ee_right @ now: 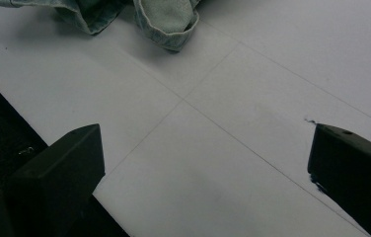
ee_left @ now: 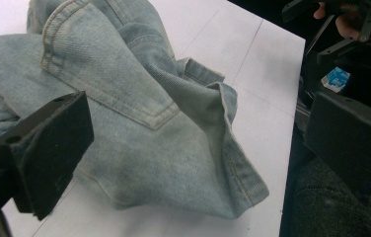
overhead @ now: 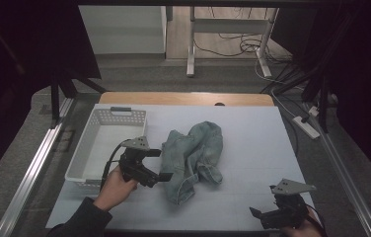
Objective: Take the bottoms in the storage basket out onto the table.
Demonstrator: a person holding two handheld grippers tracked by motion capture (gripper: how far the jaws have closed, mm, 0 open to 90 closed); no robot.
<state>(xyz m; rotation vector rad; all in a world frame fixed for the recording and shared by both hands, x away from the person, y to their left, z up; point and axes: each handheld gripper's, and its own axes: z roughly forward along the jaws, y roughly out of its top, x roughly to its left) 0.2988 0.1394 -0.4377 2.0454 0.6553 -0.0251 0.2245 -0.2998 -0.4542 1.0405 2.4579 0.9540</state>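
Note:
A crumpled pair of light-blue jeans (overhead: 193,153) lies in the middle of the white table (overhead: 257,143). My left gripper (overhead: 163,165), held by a hand, stands open at the denim's left edge. In the left gripper view the jeans (ee_left: 139,94) spread between its wide-apart jaws, which make up the left gripper (ee_left: 198,143); a seam and hem face the camera. My right gripper (overhead: 262,205) sits open near the table's front right corner, away from the cloth. In the right gripper view the right gripper (ee_right: 203,168) has bare table between its jaws, and a rolled hem of the jeans (ee_right: 166,17) lies far ahead.
A white perforated basket (overhead: 82,158) stands at the table's left side, close behind the left gripper. A wooden strip (overhead: 183,98) runs along the far edge. Dark floor, frame legs and cables surround the table. A small blue-and-white box (ee_left: 335,79) lies beyond the table's edge.

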